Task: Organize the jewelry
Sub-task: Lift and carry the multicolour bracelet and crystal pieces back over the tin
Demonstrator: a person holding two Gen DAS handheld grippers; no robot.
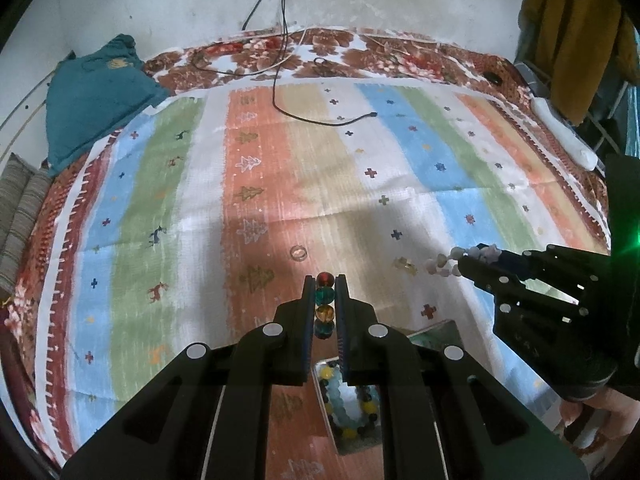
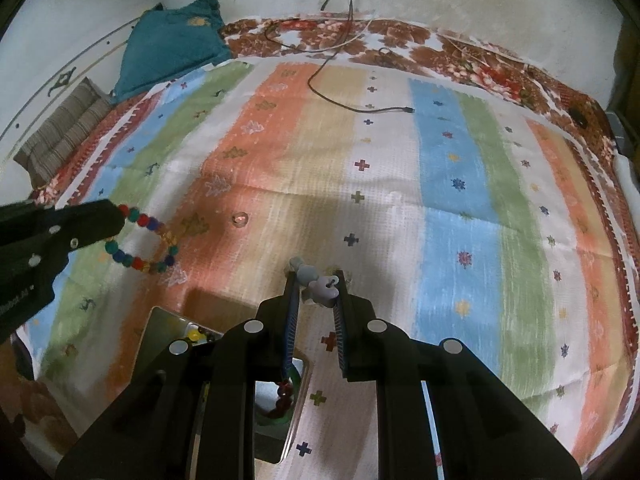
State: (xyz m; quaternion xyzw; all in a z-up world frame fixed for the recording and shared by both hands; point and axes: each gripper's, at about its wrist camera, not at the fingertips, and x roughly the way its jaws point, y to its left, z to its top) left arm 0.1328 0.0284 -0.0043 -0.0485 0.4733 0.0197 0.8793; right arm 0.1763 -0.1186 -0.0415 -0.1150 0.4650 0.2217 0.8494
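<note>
Clearly, the left tongs (image 1: 325, 280) pinch a multicoloured bead bracelet (image 2: 146, 245) above the striped cloth (image 1: 360, 184). The right tongs (image 2: 316, 276) clamp a pale shaped-bead bracelet (image 2: 320, 286), mostly hidden between the fingers. A metal tray (image 2: 160, 322) holding more beads is largely covered. A small ring (image 1: 299, 253) lies apart on the cloth.

Glossy, translucent glass-like beads of a multicoloured bracelet (image 1: 324, 306) catch the light between matt black plastic left tongs (image 1: 325, 280). Paler, matt beads of a second bracelet (image 2: 318, 282) sit in the matching right tongs (image 2: 316, 276), whose inner faces carry ribbed blue pads. A shiny metal tray (image 2: 160, 320) rests on a coarse-woven striped cloth (image 1: 300, 184).
</note>
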